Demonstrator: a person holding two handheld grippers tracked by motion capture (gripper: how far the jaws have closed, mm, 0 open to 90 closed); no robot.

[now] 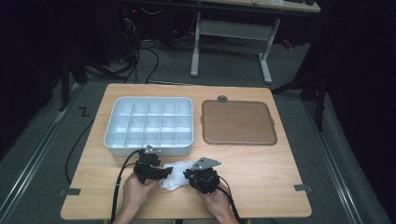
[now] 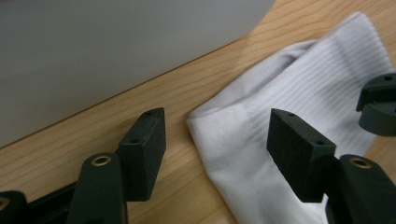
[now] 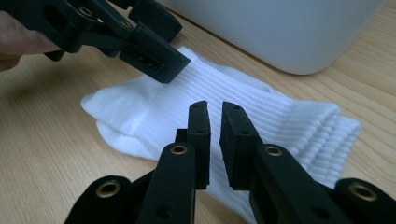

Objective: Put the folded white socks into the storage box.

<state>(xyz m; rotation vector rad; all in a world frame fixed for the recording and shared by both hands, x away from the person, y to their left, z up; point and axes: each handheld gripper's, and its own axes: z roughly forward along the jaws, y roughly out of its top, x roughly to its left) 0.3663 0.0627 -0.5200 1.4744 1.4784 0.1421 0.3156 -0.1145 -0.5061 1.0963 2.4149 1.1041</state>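
A white ribbed sock [image 1: 177,173] lies crumpled on the wooden table near its front edge, between my two grippers. My left gripper [image 1: 164,171] comes in from the left, and in the left gripper view [image 2: 217,126] its jaws stand wide apart over the sock's [image 2: 303,79] edge without pressing on it. My right gripper [image 1: 189,176] comes in from the right. In the right gripper view [image 3: 215,109] its jaws are almost together just above the sock [image 3: 149,105], with only a thin gap and nothing in it. The left gripper [image 3: 154,60] hovers over the sock's far end.
A grey compartment tray [image 1: 149,99] stands just behind the sock, its wall close to both grippers [image 2: 116,46] [image 3: 289,32]. A brown flat board [image 1: 238,122] lies to the tray's right, with a small grey round piece [image 1: 222,98] at its far edge.
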